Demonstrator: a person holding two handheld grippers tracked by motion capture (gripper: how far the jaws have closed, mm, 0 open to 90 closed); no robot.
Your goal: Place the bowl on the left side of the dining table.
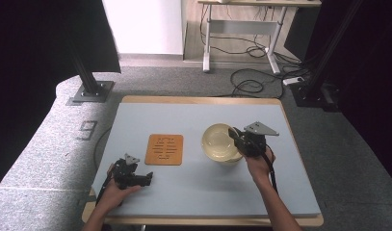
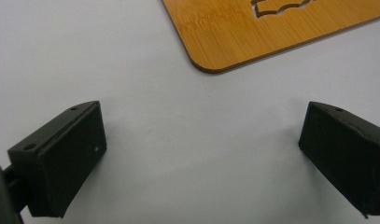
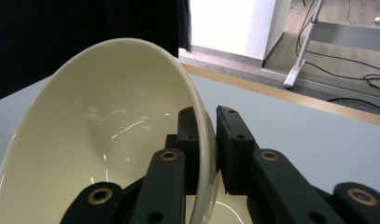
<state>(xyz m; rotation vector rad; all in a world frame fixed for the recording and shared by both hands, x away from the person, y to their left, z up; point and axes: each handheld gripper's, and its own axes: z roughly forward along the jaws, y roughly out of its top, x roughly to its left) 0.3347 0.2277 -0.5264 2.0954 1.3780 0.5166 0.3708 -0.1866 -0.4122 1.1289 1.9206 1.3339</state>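
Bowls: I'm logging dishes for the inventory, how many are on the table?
1. The cream bowl sits right of the wooden trivet, its rim clamped by the right gripper.

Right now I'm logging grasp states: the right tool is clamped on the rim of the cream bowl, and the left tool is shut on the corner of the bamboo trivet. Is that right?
Not quite. The left tool is open and holds nothing; in the left gripper view its jaws stand wide apart on the table mat, short of the bamboo trivet. The rest is right: the right tool is clamped on the rim of the cream bowl.

Grey digit "9" (image 1: pixel 88 129) on the speckled floor, left of table (image 1: pixel 299 159)
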